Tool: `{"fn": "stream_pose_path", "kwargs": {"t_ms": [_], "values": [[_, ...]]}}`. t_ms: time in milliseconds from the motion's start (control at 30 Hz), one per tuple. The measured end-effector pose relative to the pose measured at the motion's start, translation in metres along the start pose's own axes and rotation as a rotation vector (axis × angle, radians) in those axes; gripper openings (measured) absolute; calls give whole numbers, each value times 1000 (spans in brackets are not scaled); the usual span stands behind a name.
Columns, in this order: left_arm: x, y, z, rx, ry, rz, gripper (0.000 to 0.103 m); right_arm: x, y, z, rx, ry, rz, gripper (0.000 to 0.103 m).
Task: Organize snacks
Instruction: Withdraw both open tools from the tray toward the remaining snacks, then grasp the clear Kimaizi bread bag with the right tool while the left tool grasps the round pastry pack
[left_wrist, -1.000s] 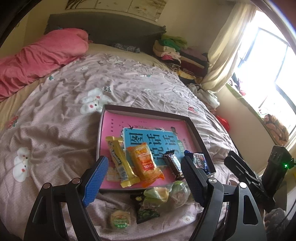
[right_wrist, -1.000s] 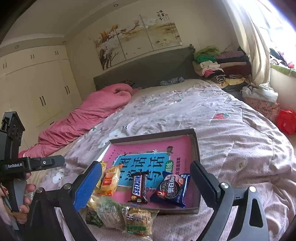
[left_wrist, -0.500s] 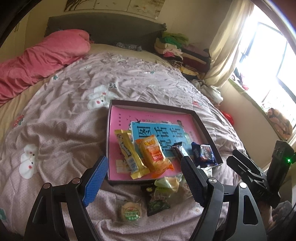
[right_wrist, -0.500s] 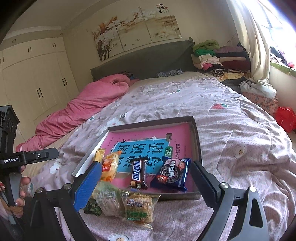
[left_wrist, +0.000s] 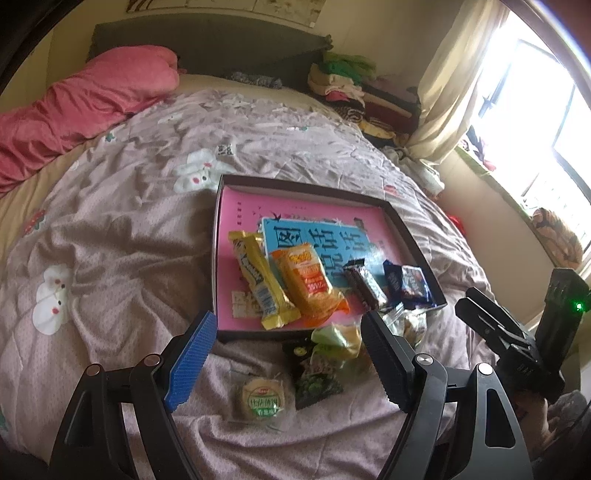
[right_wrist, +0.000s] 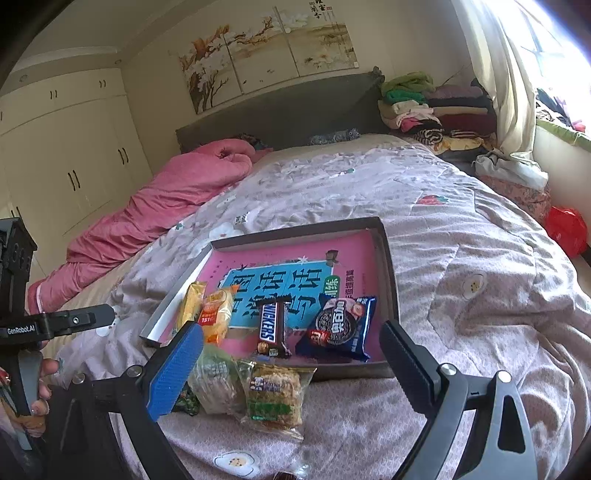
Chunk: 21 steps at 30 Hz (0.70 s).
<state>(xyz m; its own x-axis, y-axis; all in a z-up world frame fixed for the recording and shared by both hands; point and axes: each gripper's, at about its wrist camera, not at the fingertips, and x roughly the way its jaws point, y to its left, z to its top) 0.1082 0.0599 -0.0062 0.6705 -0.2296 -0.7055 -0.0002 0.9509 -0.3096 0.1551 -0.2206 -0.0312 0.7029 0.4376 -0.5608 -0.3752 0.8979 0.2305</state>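
Tray (left_wrist: 413, 236) holds four snacks, loose packets (right_wrist: 273, 395) and round cake (left_wrist: 262, 398) remain on bed; left gripper (left_wrist: 284, 358) and right gripper (right_wrist: 291, 362) spread, empty.

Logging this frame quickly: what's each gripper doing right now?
Left gripper: open, holding nothing.
Right gripper: open, holding nothing.

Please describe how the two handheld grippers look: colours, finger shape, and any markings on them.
Both grippers are black plastic with silver pivot bolts. On the left gripper and the right gripper, one finger has a ribbed blue pad and the other a ribbed black pad. White "GenRobot.AI" lettering marks the left one.
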Motion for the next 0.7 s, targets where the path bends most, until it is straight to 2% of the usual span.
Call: {"fn": "stream_pose_path", "kwargs": {"t_ms": [700], "values": [[3,-2,-28,61,82,23,82,3,11,-14,15,57,18,96]]}}
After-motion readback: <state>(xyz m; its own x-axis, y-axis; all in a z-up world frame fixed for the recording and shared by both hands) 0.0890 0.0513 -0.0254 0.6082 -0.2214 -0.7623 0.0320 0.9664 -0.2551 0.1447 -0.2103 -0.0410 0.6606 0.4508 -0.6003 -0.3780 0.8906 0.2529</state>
